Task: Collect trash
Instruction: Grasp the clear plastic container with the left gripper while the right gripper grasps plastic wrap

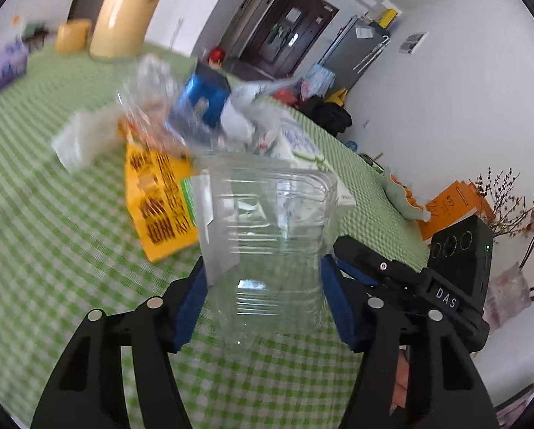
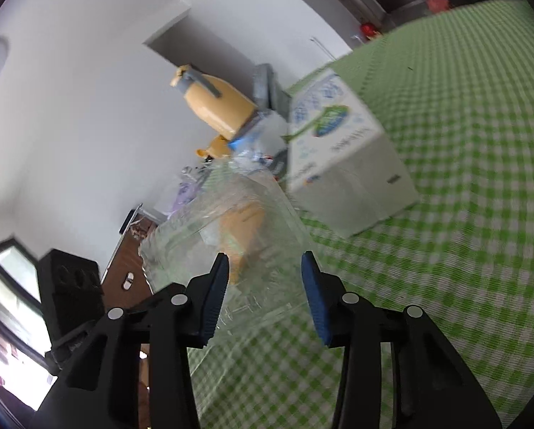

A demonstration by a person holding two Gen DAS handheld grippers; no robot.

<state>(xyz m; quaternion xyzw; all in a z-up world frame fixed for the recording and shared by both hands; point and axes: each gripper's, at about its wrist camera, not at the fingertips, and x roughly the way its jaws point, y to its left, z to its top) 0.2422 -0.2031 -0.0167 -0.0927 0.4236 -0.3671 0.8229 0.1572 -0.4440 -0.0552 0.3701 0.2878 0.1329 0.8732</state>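
Observation:
In the left wrist view my left gripper point(image 1: 263, 279) is shut on a clear plastic container point(image 1: 267, 236) and holds it above the green checked tablecloth point(image 1: 52, 250). Behind it lie a yellow packet point(image 1: 159, 193), a crumpled clear bottle with a blue label point(image 1: 195, 103), white tissue point(image 1: 81, 136) and other wrappers. In the right wrist view my right gripper point(image 2: 263, 286) is open, its blue pads either side of the same clear container point(image 2: 231, 228); I cannot tell if they touch it. The other gripper point(image 1: 410, 271) shows at the right of the left wrist view.
A white tissue box point(image 2: 342, 164) stands on the table just right of the right gripper. A yellow thermos point(image 1: 124, 14) and a yellow cup point(image 1: 72, 35) stand at the far side. An orange book point(image 1: 449, 211) lies at the table's right edge.

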